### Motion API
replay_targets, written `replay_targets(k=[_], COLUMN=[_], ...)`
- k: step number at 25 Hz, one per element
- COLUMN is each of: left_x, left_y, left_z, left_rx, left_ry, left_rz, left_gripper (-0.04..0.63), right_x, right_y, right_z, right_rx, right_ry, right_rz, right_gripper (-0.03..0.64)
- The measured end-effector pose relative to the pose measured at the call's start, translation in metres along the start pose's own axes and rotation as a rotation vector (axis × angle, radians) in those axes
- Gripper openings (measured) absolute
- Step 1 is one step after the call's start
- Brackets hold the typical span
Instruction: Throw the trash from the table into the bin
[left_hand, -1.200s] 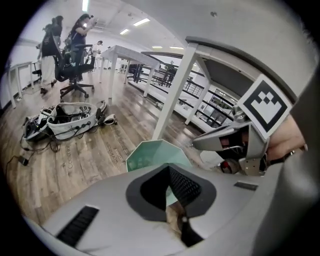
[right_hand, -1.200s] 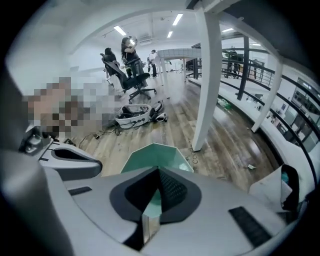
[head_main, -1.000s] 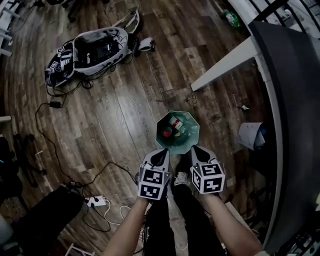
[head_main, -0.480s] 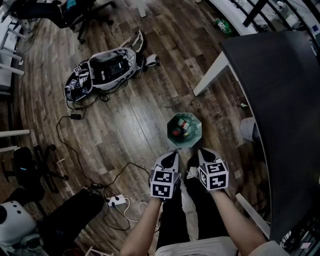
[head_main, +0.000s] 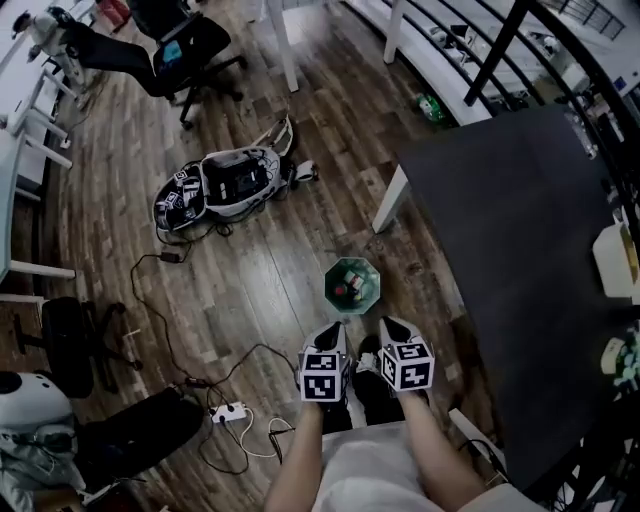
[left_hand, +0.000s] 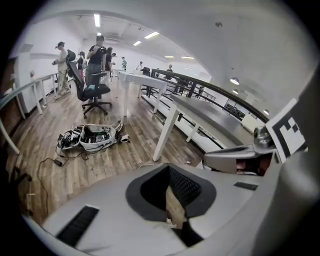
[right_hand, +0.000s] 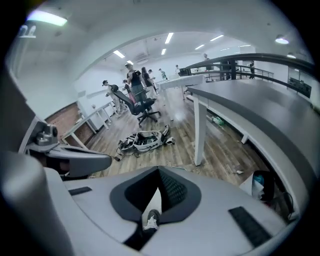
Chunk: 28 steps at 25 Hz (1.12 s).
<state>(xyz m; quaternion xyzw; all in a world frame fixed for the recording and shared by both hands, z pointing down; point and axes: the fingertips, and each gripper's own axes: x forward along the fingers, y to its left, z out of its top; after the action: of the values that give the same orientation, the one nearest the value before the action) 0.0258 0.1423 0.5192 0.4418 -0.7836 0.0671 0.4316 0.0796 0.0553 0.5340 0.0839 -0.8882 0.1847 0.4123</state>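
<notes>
A green octagonal bin (head_main: 352, 283) stands on the wood floor beside the dark table (head_main: 520, 250), with red and white trash inside it. My left gripper (head_main: 331, 333) and right gripper (head_main: 390, 327) hang side by side above the floor, just on the near side of the bin and well above it. Both have their jaws closed with nothing between them. In the left gripper view the left gripper (left_hand: 169, 172) shows only floor past its tips, and the right gripper (right_hand: 159, 172) shows the same in its own view. On the table's far right edge sit a white box (head_main: 618, 262) and a small pale item (head_main: 620, 355).
An open bag of gear (head_main: 225, 185) lies on the floor to the upper left. Cables and a power strip (head_main: 228, 412) run near my feet. A white table leg (head_main: 388, 200) stands behind the bin. An office chair (head_main: 185, 50) and several people (left_hand: 97, 52) are farther off.
Both grippers have risen together, staying shut and empty. The bin now looks smaller and farther below, and much more of the tabletop has come into sight.
</notes>
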Motion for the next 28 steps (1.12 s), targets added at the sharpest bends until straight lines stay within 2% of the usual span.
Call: replay_targets(k=[3,7,8,11,13,18,21,25,28], left_x=[-0.005,-0.01,-0.013,-0.024,-0.023,-0.02,-0.019,-0.012,-0.006], left_y=[-0.013,-0.02,-0.022,-0.034,-0.035,-0.02,-0.027,-0.034,-0.039], left_z=[0.015,0.021,0.021,0.005,-0.001,0.019,0.018,0.01,0.006], left_rx=[0.017,0.053,0.037,-0.078,-0.103,-0.05,-0.023,0.019,0.038], left_ry=[-0.007,-0.011,-0.011,-0.009,-0.004,-0.008,-0.001,0.016,0.017], left_rz=[0.015,0.03,0.026,-0.01,-0.017,0.0,-0.007,-0.019,-0.029], left_gripper=[0.025,0.025,0.025,0.025,0.025,0.025,0.025,0.025,0.025], right_x=[0.0,-0.002,-0.004,-0.018,-0.021,-0.014,-0.017,-0.01,-0.006], right_y=[0.003,-0.005,-0.005,-0.011,-0.017,-0.008,-0.006,-0.008,-0.018], right_z=[0.005,0.0,0.0,-0.013,-0.017,-0.002,-0.006,-0.01,-0.011], right_rx=[-0.089,-0.117,-0.131,-0.151,-0.15,-0.204,-0.217,-0.18,-0.21], right_ry=[-0.01,0.036,0.051,0.088,0.092,0.07,0.055,0.06,0.064], right_rz=[0.026,0.056,0.066,0.081,0.081,0.112,0.108,0.126,0.118], right_gripper=[0.02,0.02,0.02,0.02,0.02,0.018,0.018,0.018,0.018])
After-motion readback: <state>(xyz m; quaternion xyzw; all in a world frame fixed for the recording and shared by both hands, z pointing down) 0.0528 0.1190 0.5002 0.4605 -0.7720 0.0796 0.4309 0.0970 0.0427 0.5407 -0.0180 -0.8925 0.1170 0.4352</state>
